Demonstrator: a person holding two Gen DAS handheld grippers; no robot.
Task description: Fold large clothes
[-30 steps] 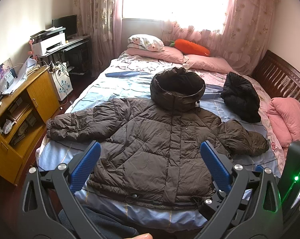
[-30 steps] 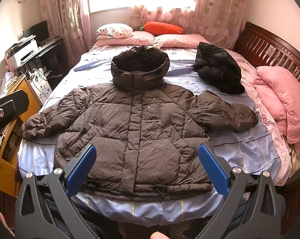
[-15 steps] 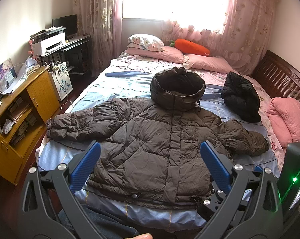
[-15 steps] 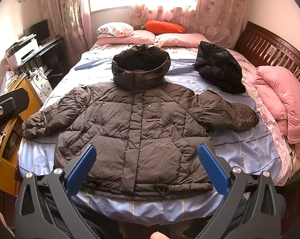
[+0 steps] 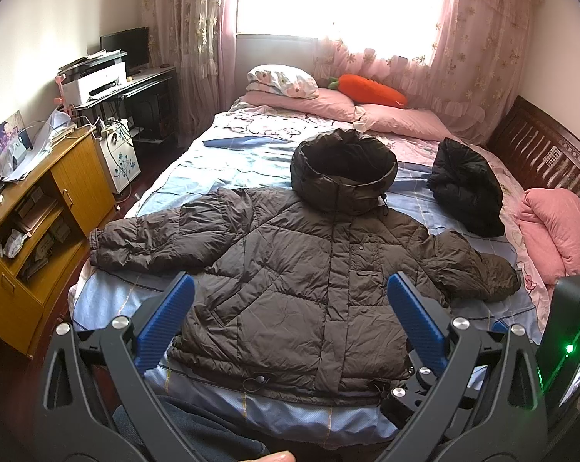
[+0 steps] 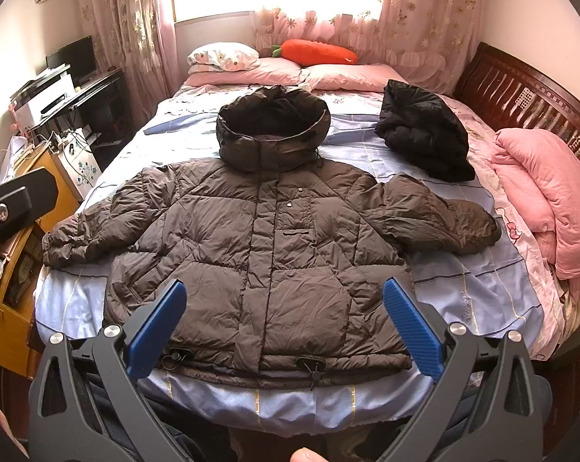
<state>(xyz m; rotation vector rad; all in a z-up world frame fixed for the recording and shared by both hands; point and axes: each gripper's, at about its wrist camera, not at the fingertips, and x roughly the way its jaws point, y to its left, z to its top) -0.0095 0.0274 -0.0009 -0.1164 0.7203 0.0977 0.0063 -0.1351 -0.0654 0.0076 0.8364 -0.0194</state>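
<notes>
A large brown hooded puffer jacket [image 5: 301, 281] lies flat, front up, on the bed, sleeves spread to both sides and hood toward the pillows; it also shows in the right wrist view [image 6: 266, 246]. My left gripper [image 5: 290, 300] is open and empty, held above the jacket's hem near the bed's foot. My right gripper [image 6: 284, 302] is open and empty, also above the hem. The right gripper's body [image 5: 570, 331] shows at the left wrist view's right edge.
A folded black jacket [image 6: 424, 134] lies on the bed at the far right. Pink pillows [image 6: 328, 73], a carrot plush [image 6: 316, 52] and a pink quilt [image 6: 547, 200] lie around it. A wooden cabinet [image 5: 28, 223] and a desk with a printer [image 5: 97, 84] stand left of the bed.
Both grippers have drifted slightly forward; the jacket sits a little lower in the views. Nothing was grasped.
</notes>
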